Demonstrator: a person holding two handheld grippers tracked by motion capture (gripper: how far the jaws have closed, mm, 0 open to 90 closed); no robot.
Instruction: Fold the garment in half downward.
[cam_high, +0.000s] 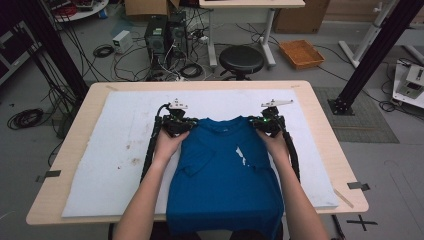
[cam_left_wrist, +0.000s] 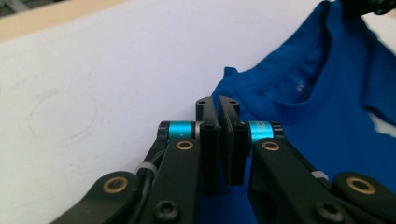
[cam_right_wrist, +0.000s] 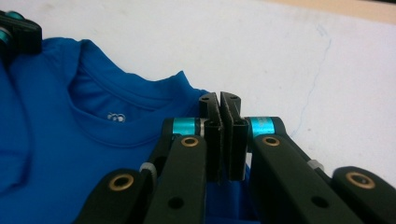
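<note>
Left gripper (cam_high: 179, 125) clamped on the shirt's (cam_high: 225, 175) left shoulder, jaws nearly together with blue cloth pinched between them. Shirt spread on the white mat (cam_high: 115, 150), collar away from the person, hem hanging off the near table (cam_high: 320, 115) edge, cut off below. Right gripper (cam_high: 266, 125) likewise closed on the right shoulder. Sleeves folded in, partly hidden under hands.
</note>
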